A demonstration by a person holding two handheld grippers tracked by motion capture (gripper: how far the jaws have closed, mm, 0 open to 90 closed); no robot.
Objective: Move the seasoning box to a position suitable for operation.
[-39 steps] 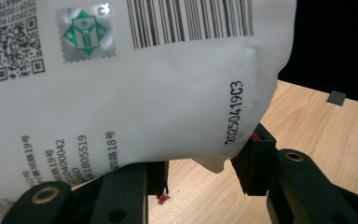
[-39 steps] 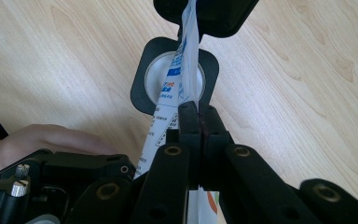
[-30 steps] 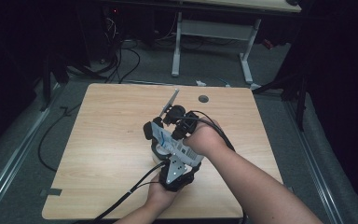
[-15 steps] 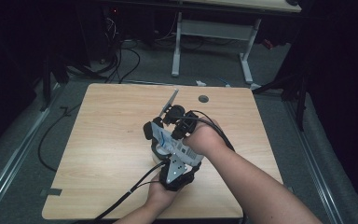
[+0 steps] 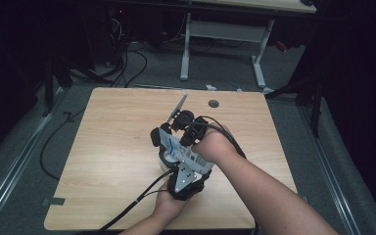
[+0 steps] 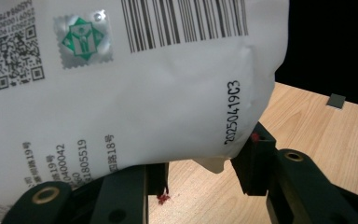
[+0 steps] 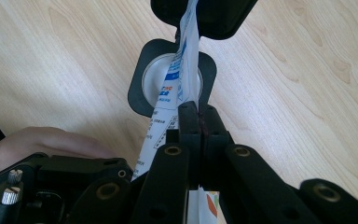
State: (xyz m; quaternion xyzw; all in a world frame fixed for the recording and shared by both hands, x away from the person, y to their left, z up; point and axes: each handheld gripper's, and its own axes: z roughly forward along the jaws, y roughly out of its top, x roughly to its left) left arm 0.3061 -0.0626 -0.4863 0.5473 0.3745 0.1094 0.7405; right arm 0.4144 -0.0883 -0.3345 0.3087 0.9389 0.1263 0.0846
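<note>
Packet [image 6: 135,88]: white printed pouch, held above the middle of the wooden table [image 5: 107,142] between two hand-held tongs; position and grip match the pictures of half a second and one second ago, with no shift seen in hands, tongs or packet. Left gripper [image 6: 200,172]: jaws apart in its own view, one on each side of the packet's lower corner; whether they press the packet cannot be told, as the near jaw tip lies behind the bulging side. In the high view this gripper sits low at table centre under its grey plate [image 5: 183,176], cable trailing to the near edge. Right gripper [image 7: 199,119]: jaws closed flat together on the packet's thin edge, seen end-on. In the high view it lies just beyond the left one, with the hand [image 5: 215,147] over it. Hidden or unclear: the packet is largely covered by both tools from above; its top and left side are cut off in the left gripper view; small print is only partly readable. Appearance: white glossy face, black barcode, square code, green diamond seal, printed date number, blue and orange print on the other side.
</note>
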